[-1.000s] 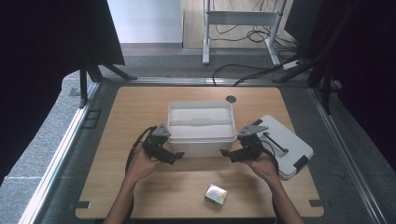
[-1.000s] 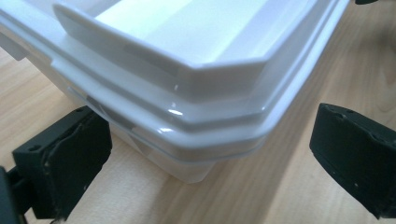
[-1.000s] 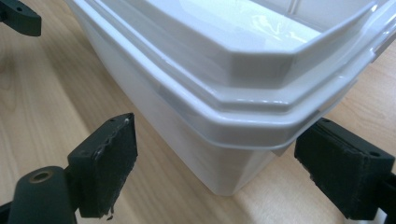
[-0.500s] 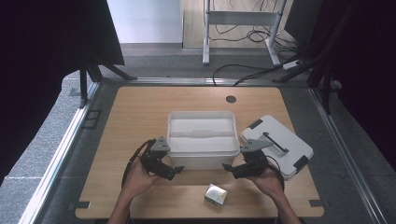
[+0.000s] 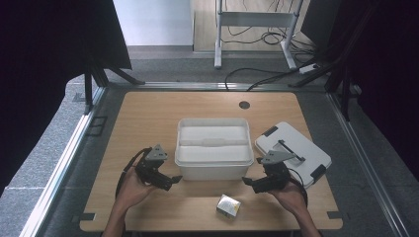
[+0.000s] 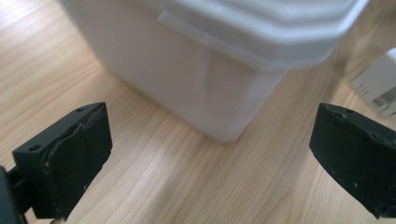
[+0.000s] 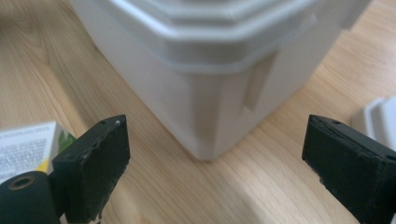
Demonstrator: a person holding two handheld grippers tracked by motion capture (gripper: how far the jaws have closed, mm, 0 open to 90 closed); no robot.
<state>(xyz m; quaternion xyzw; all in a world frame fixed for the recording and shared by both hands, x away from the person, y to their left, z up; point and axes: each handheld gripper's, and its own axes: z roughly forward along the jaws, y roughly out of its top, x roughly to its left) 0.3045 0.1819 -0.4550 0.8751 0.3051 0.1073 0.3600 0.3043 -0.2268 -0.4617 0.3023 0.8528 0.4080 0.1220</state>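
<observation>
A white plastic bin [image 5: 214,161] stands open in the middle of the wooden table [image 5: 148,113]. My left gripper [image 5: 174,181] sits low by the bin's front left corner, open, with the corner [image 6: 224,126] beyond its jaws and apart from them. At the front right corner is my right gripper [image 5: 247,182], also open. Its jaws have just been opening, and nothing lies between them but the table; the bin's corner [image 7: 205,135] stands past them. Seen along the jaws, my left gripper [image 6: 217,140] and my right gripper [image 7: 217,158] each hold nothing.
The bin's white lid [image 5: 292,152] with black clips lies to the right of the bin, just behind my right hand. A small printed box [image 5: 229,206] rests near the front edge between my hands. A round cable hole [image 5: 244,104] is at the table's far side.
The bin has slid toward the near edge of the table. Both grippers have drawn back from its sides to its front corners.
</observation>
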